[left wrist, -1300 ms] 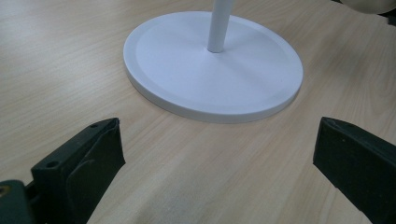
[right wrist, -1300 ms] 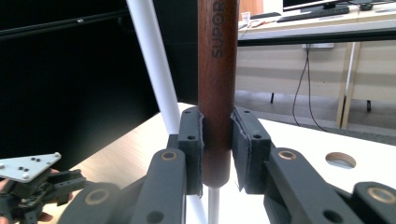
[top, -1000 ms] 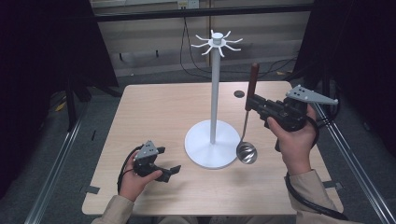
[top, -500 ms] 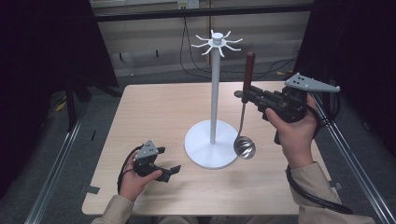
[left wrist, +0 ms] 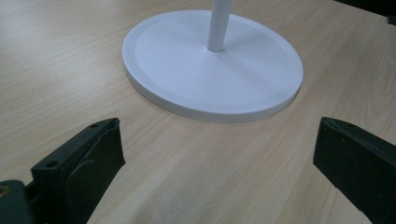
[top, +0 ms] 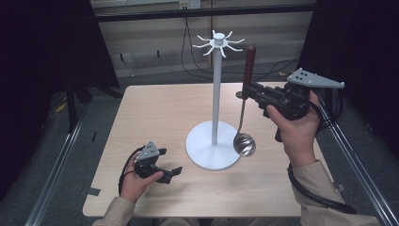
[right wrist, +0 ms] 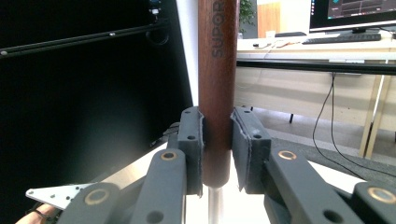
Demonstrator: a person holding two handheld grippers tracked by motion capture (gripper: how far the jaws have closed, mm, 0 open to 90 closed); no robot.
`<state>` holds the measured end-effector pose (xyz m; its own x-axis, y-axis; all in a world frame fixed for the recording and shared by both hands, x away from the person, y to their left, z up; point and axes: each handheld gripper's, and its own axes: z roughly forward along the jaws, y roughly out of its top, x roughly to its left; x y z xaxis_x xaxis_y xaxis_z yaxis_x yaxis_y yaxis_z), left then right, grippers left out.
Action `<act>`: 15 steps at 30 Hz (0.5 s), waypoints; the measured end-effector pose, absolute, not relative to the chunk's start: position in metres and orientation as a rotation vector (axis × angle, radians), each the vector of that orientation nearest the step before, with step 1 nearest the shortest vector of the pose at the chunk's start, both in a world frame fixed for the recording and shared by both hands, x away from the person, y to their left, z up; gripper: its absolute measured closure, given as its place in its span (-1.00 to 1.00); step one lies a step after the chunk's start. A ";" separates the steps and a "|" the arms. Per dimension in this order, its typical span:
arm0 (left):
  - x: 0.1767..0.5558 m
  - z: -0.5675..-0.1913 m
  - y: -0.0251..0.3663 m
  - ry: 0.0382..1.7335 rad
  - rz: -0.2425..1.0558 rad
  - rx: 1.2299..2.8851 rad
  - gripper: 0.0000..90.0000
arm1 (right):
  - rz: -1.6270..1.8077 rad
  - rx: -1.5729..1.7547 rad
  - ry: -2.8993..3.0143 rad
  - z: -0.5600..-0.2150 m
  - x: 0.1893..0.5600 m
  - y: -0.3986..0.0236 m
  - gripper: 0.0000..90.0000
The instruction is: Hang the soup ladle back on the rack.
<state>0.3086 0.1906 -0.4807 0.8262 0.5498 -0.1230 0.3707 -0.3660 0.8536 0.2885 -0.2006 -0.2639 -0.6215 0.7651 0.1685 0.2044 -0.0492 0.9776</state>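
Wooden table [top: 164,117] bears a white stand [top: 214,141]; right gripper [top: 249,92] clamps the empty ladle [top: 244,141], left gripper [top: 167,162] gapes.

Wooden table [top: 160,113], monitor [right wrist: 352,11], keyboard [right wrist: 341,39], desk [right wrist: 322,51]

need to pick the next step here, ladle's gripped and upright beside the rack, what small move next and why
Probably raise the ladle a little more. The right gripper clamps its wooden handle, whose top sits just below the stand's hooks; the left gripper rests open near the base.
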 end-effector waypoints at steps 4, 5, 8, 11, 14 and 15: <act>0.309 -0.480 0.191 0.682 0.223 1.992 -0.96 | 1.723 1.014 1.790 -0.262 0.289 -0.198 0.66; 0.308 -0.480 0.191 0.685 0.228 1.994 -0.97 | 1.724 1.012 1.792 -0.261 0.289 -0.198 0.66; 0.309 -0.481 0.191 0.683 0.226 1.994 -0.97 | 1.727 1.012 1.799 -0.260 0.291 -0.196 0.66; 0.309 -0.480 0.192 0.686 0.226 1.996 -0.97 | 1.720 1.005 1.801 -0.259 0.292 -0.194 0.66; 0.309 -0.480 0.192 0.690 0.230 2.002 -0.97 | 1.727 1.009 1.799 -0.259 0.294 -0.193 0.66; 0.309 -0.480 0.192 0.688 0.229 2.002 -0.97 | 1.733 1.005 1.797 -0.259 0.294 -0.193 0.66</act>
<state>0.3091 0.1924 -0.4801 0.8228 0.5557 -0.1195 0.3736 -0.3703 0.8505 0.2940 -0.1928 -0.2590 -0.6352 0.7542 0.1663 0.1937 -0.0529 0.9796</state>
